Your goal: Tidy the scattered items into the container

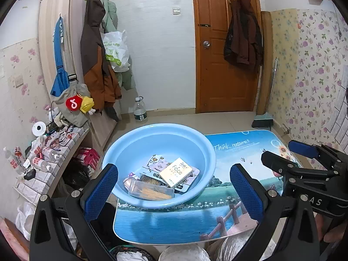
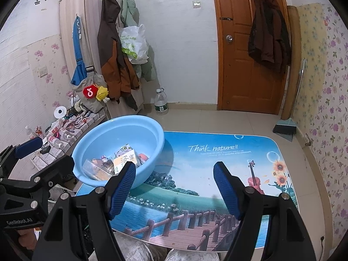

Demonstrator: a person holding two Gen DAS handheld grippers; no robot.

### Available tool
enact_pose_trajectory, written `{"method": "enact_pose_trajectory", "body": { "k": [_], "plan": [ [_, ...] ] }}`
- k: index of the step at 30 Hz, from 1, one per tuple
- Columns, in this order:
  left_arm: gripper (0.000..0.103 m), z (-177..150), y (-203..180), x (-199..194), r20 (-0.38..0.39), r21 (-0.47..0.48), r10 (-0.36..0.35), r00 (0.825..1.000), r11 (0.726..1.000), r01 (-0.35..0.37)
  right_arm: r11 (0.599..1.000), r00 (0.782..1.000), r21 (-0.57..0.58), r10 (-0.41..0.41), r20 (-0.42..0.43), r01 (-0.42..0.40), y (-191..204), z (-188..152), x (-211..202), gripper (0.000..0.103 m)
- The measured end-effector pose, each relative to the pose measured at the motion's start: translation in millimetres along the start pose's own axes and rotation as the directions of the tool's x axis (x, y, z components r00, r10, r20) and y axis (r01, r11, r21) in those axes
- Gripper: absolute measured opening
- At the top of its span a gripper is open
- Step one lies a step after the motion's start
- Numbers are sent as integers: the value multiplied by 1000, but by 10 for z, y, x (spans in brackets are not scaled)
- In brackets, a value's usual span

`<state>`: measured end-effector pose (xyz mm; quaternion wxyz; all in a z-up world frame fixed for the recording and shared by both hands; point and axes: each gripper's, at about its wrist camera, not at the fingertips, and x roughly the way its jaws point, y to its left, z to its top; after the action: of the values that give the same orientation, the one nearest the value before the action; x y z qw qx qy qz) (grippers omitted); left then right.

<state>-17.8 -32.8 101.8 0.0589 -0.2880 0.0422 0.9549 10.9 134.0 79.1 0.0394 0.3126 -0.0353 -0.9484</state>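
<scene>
A light blue basin (image 1: 130, 143) (image 2: 104, 130) stands on the left end of a small table printed with a landscape (image 1: 239, 158) (image 2: 217, 158). Inside lie a cream tissue pack (image 1: 175, 171) (image 2: 126, 159), a clear box of sticks (image 1: 152, 192) (image 2: 95, 171), printed sachets (image 1: 159, 163) and other small items. My left gripper (image 1: 174, 192) hangs open in front of the basin with nothing between its fingers. My right gripper (image 2: 174, 188) is open over the bare tabletop, also holding nothing. Each gripper shows at the edge of the other's view.
A low shelf (image 1: 43, 174) crowded with bottles and packets runs along the left wall. A wardrobe hung with coats (image 1: 95, 61), a water bottle (image 1: 140, 111) on the floor, a wooden door (image 1: 226, 54) and a broom (image 2: 285, 128) stand beyond. Knees in pale fabric (image 2: 134, 250) sit under the table's near edge.
</scene>
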Motion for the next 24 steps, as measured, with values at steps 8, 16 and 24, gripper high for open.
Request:
{"method": "enact_pose_trajectory", "body": {
  "k": [8, 16, 24],
  "plan": [
    [103, -2, 19, 26, -6, -3, -1, 1000, 1000, 1, 1000, 1000, -7, 3, -6, -3, 35, -20, 26, 76],
    [103, 6, 22, 25, -3, -2, -2, 1000, 1000, 2, 1000, 1000, -11, 5, -8, -5, 67, -14, 37, 76],
    [103, 11, 31, 37, -5, -5, -5, 1000, 1000, 5, 1000, 1000, -12, 4, -13, -4, 57, -16, 42, 76]
  ]
}}
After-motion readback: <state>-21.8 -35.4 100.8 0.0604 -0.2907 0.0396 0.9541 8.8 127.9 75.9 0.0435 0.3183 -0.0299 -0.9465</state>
